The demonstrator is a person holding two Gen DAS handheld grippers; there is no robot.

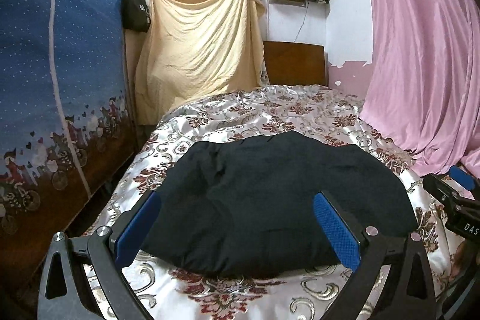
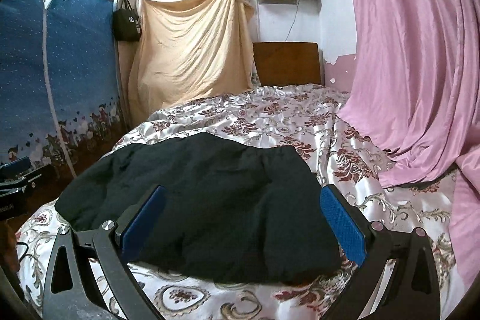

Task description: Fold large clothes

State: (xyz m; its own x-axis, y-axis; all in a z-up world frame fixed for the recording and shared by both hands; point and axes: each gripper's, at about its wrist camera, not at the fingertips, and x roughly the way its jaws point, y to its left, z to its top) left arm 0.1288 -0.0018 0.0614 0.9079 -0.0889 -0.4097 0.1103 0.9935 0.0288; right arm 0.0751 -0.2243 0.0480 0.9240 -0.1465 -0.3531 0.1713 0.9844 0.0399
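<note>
Both my tongs, left gripper (image 1: pixel 237 225) & right gripper (image 2: pixel 243 221), hang spread wide w/ nothing pinched, just above the dark navy folded garment (image 1: pixel 270 200) lying as a compact bundle on the floral satin bedspread (image 1: pixel 270 110). Folding looks abt done; maybe only a final tidy or set-aside left

I read only "DAS" in white on the right gripper (image 1: pixel 463 194) body at my left view's edge; the black bag's (image 1: pixel 135 8) print stays illegible
</note>
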